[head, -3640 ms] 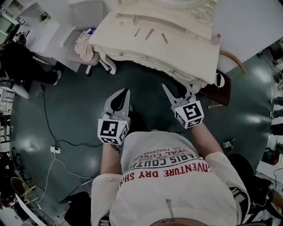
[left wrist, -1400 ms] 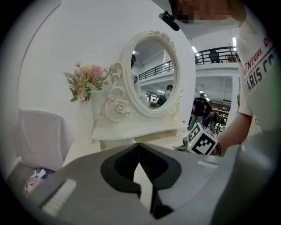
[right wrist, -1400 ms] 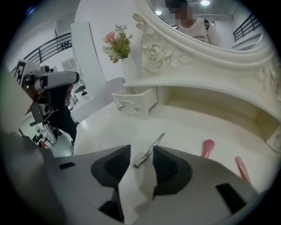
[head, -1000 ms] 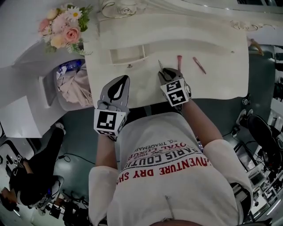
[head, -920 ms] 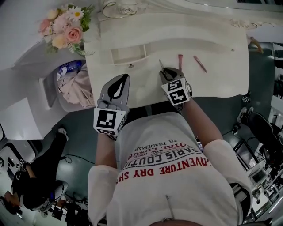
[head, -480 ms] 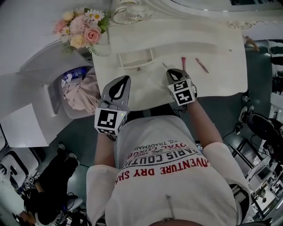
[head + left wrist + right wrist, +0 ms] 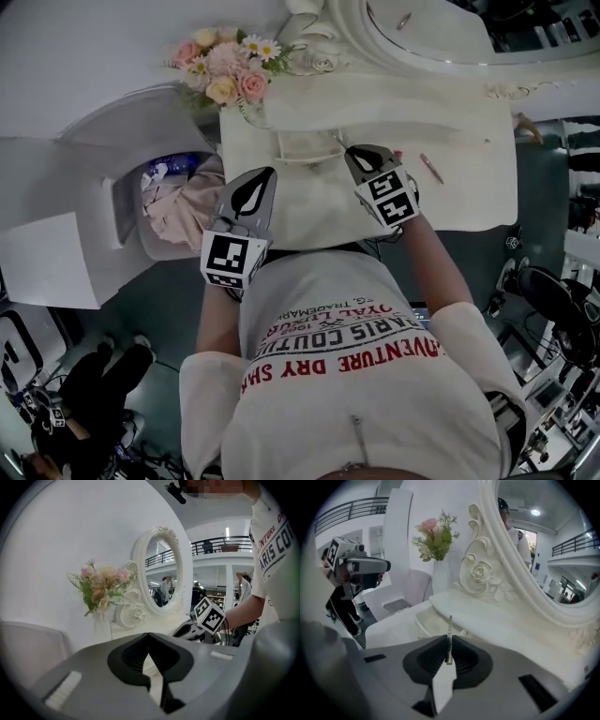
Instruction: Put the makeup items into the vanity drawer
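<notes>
Flowers [image 7: 225,70] stand at the left back corner of the bench [image 7: 469,141]. Left claw [image 7: 269,176] hangs clenched and empty over the bench's front edge. Beyond it, the vanity drawer [image 7: 300,145] stands open. Right claw [image 7: 352,153] has just been closing — its jaws pinch a slim makeup stick [image 7: 449,632], held above the bench just right of the drawer. A pink pencil [image 7: 431,169] lies farther right.

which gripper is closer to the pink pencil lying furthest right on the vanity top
Right. The right gripper, its jaws just closed on a thin silver makeup stick, is just left of the pink pencil; the left gripper is further left, beyond the open cream drawer.
</notes>
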### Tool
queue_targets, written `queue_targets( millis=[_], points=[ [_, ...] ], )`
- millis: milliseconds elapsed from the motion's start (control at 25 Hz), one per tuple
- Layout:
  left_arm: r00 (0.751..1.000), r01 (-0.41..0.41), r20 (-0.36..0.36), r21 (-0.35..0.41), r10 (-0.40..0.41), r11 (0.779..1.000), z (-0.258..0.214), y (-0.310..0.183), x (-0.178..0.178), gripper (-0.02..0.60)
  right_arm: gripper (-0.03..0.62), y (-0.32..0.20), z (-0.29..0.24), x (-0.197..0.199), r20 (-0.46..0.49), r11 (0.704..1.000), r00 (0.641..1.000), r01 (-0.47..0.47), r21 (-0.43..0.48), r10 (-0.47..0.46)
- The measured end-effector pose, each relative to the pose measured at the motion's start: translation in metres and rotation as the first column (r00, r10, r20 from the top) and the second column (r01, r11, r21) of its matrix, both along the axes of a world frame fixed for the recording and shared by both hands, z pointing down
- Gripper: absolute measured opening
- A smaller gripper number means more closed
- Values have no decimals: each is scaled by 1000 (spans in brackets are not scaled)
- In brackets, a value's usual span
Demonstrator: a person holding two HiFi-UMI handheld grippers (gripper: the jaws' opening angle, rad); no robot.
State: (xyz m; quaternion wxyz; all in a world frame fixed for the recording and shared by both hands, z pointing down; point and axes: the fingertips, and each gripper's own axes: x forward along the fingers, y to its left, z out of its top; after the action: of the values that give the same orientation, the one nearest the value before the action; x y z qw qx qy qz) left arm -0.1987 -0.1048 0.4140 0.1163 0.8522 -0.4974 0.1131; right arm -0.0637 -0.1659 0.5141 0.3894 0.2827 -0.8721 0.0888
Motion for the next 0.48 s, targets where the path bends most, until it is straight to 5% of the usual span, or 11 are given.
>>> queue_targets(
  millis=[240, 480],
  points=[
    [997, 78, 11, 11, -79, 997, -5, 2, -27, 11, 37, -7, 3, -38, -21, 989, 989, 147, -17, -148],
    [984, 176, 5, -16, -176, 984, 4, 14, -45, 11, 37, -4, 17, -70, -84, 948, 944, 318, -28, -319]
  ],
)
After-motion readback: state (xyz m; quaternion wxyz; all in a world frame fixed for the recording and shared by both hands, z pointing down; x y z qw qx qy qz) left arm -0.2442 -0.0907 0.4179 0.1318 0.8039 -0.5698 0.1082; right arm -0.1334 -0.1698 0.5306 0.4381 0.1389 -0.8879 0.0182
